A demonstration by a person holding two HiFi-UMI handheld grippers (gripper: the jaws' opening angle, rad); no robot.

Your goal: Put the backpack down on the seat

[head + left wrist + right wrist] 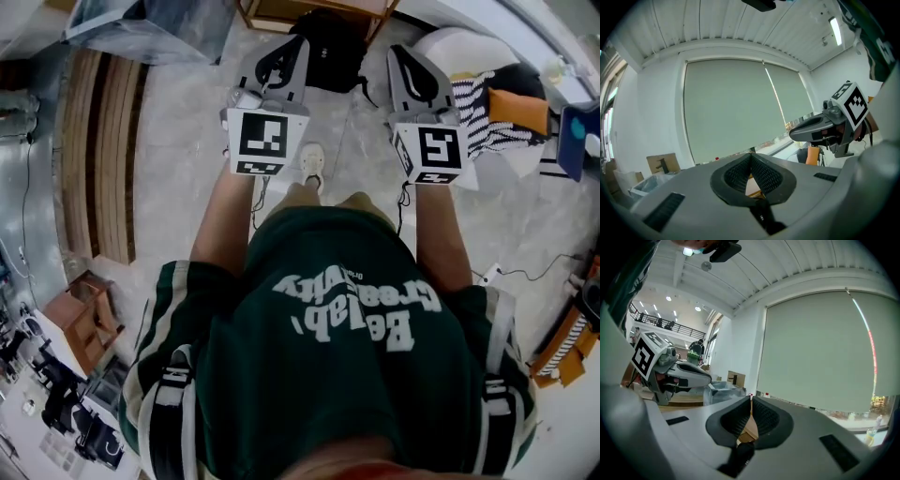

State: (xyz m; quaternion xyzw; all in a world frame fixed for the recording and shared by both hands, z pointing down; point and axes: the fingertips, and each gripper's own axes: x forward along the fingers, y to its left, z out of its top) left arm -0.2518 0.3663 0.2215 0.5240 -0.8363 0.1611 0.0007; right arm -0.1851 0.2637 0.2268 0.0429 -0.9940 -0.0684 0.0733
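**Both tongs shut and empty; backpack on the floor ahead**

I have bare marble floor straight ahead. It is hemmed in by stacked planks on my left and by a white sofa with a striped cushion and an orange cushion on my right, and a wooden frame closes the far side. Both forearms reach forward side by side, apart, aimed at a drawn blind. The left tongs have their pads pressed together on nothing, and the right tongs are the same. The backpack lies on the floor against the frame, ahead of and below both tips. It is between them, nearer the left, and neither touches it.
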